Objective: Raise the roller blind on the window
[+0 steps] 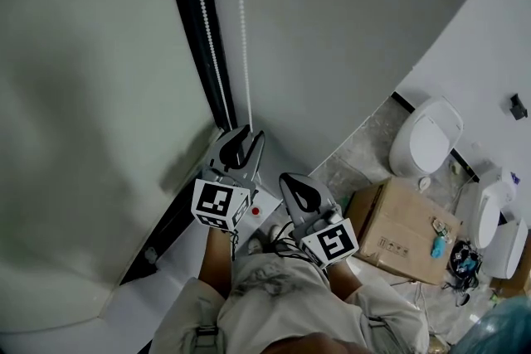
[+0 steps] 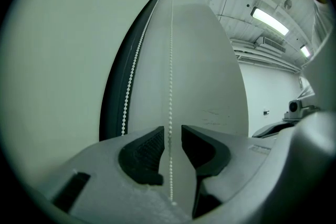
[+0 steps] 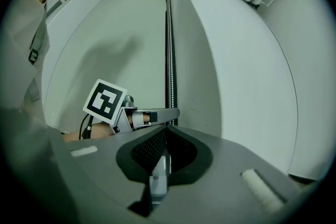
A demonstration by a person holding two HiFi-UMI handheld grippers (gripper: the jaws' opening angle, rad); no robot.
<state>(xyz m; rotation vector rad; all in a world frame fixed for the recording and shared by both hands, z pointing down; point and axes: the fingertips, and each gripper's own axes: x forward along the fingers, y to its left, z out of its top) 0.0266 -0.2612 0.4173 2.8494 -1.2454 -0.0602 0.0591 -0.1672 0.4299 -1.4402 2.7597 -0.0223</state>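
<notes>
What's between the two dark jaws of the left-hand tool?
A thin white bead chain hangs in the gap between the left gripper's open jaws, seen in its own view.

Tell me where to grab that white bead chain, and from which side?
Grip the free-hanging strand of the bead chain, the one away from the dark window frame, coming level from the room side. It hangs straight and thin, so the left gripper's open jaws can straddle it and pinch across the beads.
</notes>
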